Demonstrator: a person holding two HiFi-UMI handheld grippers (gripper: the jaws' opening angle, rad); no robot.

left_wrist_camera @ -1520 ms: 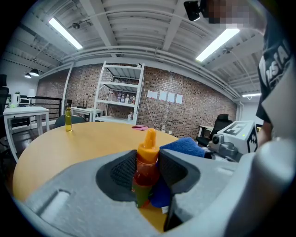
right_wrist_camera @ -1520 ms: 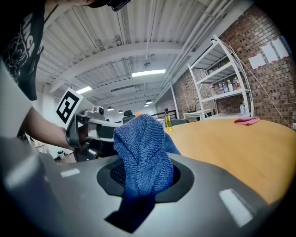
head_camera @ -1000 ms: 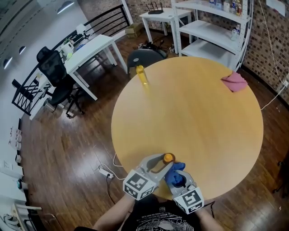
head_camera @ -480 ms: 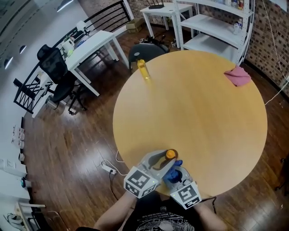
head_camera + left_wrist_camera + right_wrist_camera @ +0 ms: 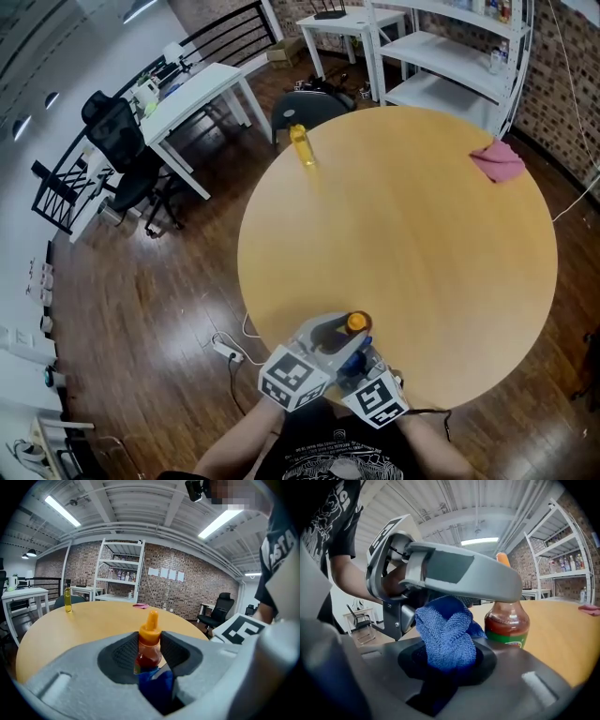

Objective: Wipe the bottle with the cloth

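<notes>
Left gripper view: left gripper (image 5: 150,660) clamps the bottle (image 5: 149,648); right gripper (image 5: 446,670) pinches the cloth (image 5: 444,632) beside it, mid-wipe; next, rub round it.

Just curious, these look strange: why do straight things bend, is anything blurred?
Left gripper view: wide lens bows the ceiling lights, corners black, bottle sharp. Right gripper view: same bowing, cloth crisp. Head view: shelving leans, floor at left smeared.

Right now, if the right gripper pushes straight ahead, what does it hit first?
Its held blue cloth leads; past that, probably the left gripper, with the sauce bottle just right of that line. Depth unclear.
</notes>
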